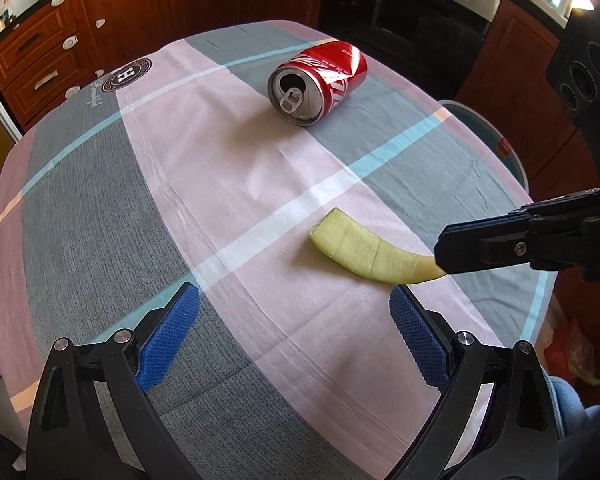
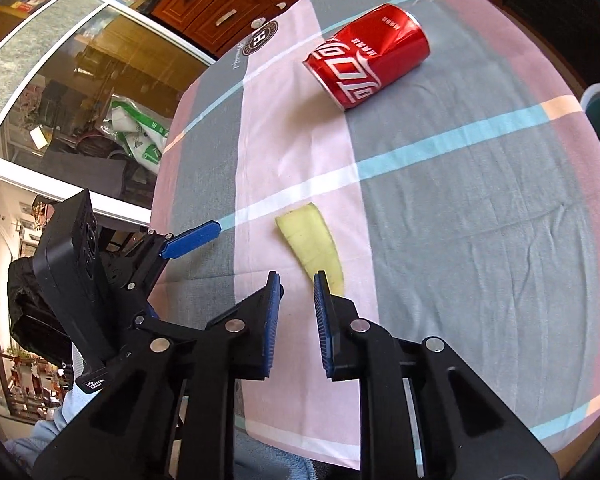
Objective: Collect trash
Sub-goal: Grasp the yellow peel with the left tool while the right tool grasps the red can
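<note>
A dented red soda can [image 1: 320, 80] [image 2: 366, 68] lies on its side on the far part of the checked tablecloth [image 1: 180, 184]. Nearer lies a pale yellow-green strip of peel [image 1: 364, 248] [image 2: 312, 240]. My left gripper [image 1: 294, 292] is open wide just short of the peel, with nothing between its blue pads. One of its fingers [image 2: 192, 238] shows in the right wrist view. My right gripper [image 2: 297, 280] [image 1: 440, 256] sits at the peel's narrow end with a narrow gap between its pads. Only cloth shows in that gap; the peel's tip lies just beside the right finger.
Wooden cabinets [image 1: 40, 60] and a dark oven [image 1: 412, 12] stand beyond the table. A teal seat [image 1: 488, 132] is at the table's right edge, with a black speaker [image 1: 588, 76] behind it. A glass door [image 2: 80, 100] is off the left side.
</note>
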The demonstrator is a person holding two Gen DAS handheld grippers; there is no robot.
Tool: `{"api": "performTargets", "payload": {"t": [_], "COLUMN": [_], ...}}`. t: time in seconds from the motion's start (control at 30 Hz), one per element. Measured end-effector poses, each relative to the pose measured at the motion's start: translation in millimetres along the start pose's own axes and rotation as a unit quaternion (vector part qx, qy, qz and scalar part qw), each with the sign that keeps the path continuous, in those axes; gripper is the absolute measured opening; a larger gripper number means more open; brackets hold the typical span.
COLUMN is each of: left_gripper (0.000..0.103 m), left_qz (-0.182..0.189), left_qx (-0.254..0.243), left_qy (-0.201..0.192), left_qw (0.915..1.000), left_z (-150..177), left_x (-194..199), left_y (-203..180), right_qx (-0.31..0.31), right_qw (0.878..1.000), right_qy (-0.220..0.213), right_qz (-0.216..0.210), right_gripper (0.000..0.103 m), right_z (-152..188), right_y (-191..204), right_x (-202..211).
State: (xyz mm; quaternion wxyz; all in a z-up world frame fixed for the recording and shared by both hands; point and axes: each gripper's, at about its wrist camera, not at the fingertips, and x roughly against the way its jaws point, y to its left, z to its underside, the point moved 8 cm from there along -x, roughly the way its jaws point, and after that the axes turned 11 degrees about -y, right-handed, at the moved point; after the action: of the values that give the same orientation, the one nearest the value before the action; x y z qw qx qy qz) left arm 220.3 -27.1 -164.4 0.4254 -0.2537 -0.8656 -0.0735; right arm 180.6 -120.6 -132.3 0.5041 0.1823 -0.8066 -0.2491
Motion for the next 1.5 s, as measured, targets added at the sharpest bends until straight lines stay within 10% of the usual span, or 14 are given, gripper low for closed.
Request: {"api": "performTargets", "payload": {"t": [0.3, 0.57, 0.7, 0.83, 0.9, 1.07, 1.5], "left_gripper": [0.084, 0.027, 0.019, 0.008, 0.008, 0.008, 0.008], "left_qz": [0.041, 0.08, 0.097, 0.085, 0.062, 0.018, -0.008], "left_qx": [-0.001, -0.023, -0.006, 0.004, 0.003, 0.026, 0.073], "left_qy": [0.003, 0.006, 0.007, -0.005, -0.018, -0.032, -0.05], "left_qw": [0.9991, 0.9965, 0.9953, 0.9964, 0.9979, 0.999, 0.996], "left_z": [-7.9, -9.8, -10.2, -17.1, -27.2, -52.3, -79.4], "left_x": [-9.3, -20.3, -22.4, -19.9, -16.8, -15.0, -15.4], "left_y": [-16.4, -45.7, -53.2, -55.1, -49.6, -12.6, 68.3], "right_qx": [-0.038, -0.06, -0.059, -0.051, -0.053, -0.057, -0.108], "right_qw": [0.998, 0.997, 0.997, 0.998, 0.998, 0.998, 0.991], "right_qy": [0.043, 0.047, 0.047, 0.036, 0.022, -0.022, -0.069], "right_qz": [0.004, -0.025, -0.032, -0.014, -0.009, 0.012, 0.047], "right_gripper": [0.005, 0.0, 0.0, 0.017, 0.049, 0.067, 0.074], "right_z": [16.1, 16.6, 16.0, 10.1, 2.7, -32.6, -139.7], "right_y": [-26.1, -38.6, -40.8, -42.3, -45.1, -49.7, -51.7], "right_x": [-19.7, -16.6, -13.5, -9.5, -3.5, 9.5, -40.3]}}
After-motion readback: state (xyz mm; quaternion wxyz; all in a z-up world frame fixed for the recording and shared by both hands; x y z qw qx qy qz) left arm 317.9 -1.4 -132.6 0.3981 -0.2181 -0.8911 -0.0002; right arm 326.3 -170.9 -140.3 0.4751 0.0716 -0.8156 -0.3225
